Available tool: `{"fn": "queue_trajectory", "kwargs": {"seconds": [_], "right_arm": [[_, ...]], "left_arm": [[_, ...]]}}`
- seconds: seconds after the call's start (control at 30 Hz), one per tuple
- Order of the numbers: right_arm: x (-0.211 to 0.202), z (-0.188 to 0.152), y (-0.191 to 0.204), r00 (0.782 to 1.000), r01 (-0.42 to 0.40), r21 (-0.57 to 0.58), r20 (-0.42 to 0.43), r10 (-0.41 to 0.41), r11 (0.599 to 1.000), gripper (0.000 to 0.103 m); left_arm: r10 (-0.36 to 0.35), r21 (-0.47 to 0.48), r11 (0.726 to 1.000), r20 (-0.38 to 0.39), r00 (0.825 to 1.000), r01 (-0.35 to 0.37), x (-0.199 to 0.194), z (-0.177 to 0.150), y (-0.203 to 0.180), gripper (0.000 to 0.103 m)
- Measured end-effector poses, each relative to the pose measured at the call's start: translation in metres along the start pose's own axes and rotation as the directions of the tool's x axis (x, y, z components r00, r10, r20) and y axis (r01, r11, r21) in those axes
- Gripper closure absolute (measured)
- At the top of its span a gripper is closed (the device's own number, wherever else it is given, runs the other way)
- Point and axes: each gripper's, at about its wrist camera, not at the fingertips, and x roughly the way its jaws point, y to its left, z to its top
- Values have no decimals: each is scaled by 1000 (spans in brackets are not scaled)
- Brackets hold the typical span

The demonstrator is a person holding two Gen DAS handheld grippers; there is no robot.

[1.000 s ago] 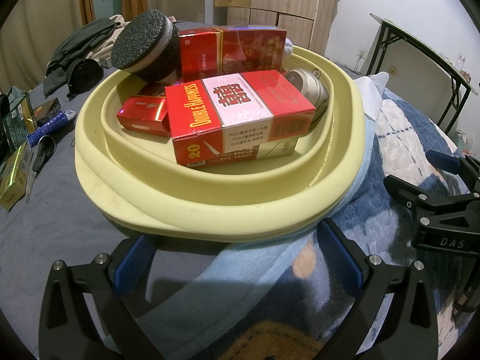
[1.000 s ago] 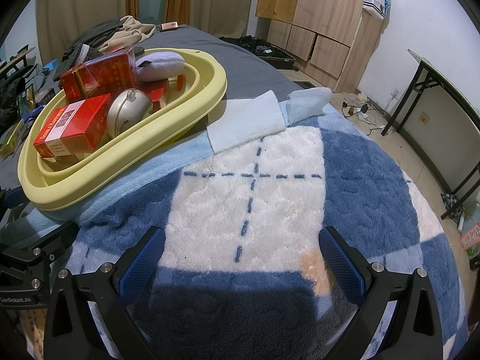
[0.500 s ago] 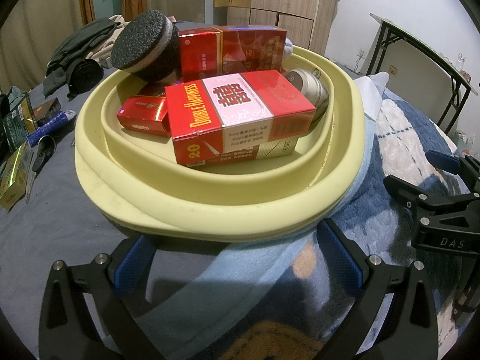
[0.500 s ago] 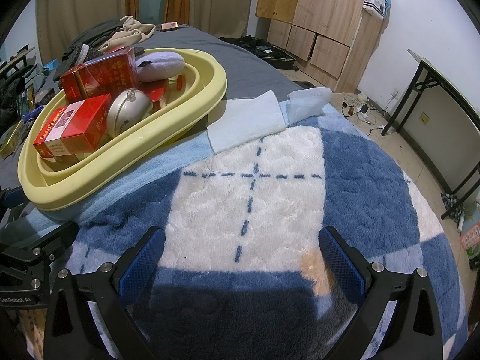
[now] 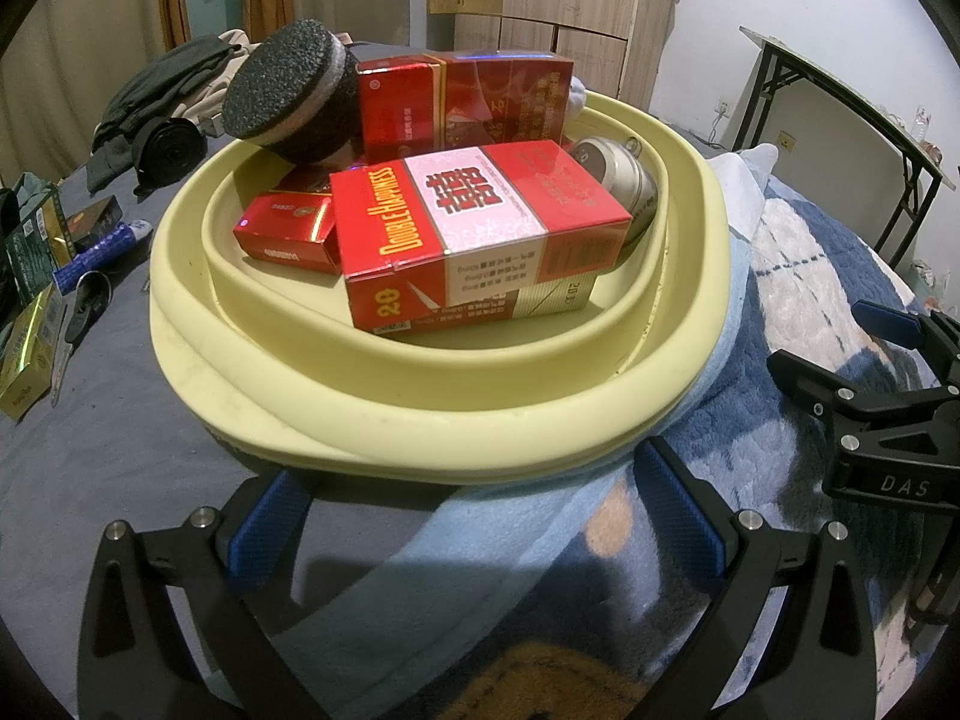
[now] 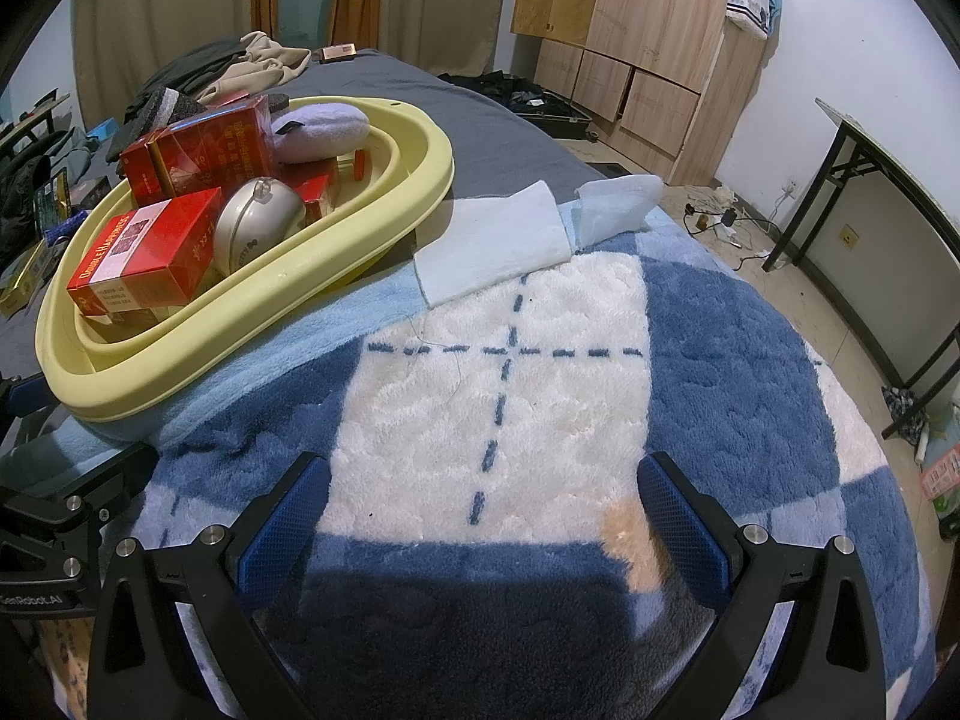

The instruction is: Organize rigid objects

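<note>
My left hand-held gripper hangs just short of the yellow basin, its blue pads spread wide with nothing between them; the near rim of the basin sits just beyond the fingertips. My right hand-held gripper is also wide and holds nothing, hovering over the white and blue blanket, with the basin off to its left and well ahead.

The basin rests on the bed, partly on the blanket's pale blue edge and partly on the grey sheet. Inside it, a red Double Happiness pack lies on top at the front, stacked on another pack whose side shows beneath it. A smaller red pack lies to its left, touching it. Behind stands a taller red carton, upright on its long side. A round black sponge with a pale band leans tilted against the carton's left end. A silver round tin is wedged on its edge between the front pack and the basin's right wall. From the right wrist view a lilac puff lies at the back of the basin, behind the carton.

On the sheet left of the basin lie a blue tube, green and gold boxes and a dark heap of clothes. Two pale cloths lie on the blanket just beside the basin's far right side
</note>
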Motion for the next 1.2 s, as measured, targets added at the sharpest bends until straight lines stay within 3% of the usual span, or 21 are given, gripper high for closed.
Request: {"fn": "queue_trajectory", "kwargs": {"seconds": [1.2], "right_arm": [[0,0,0,1000,0,0,0,0,1000,0]], "left_arm": [[1,2,1000,1,1000,-1,-1,-1,5,0]]}}
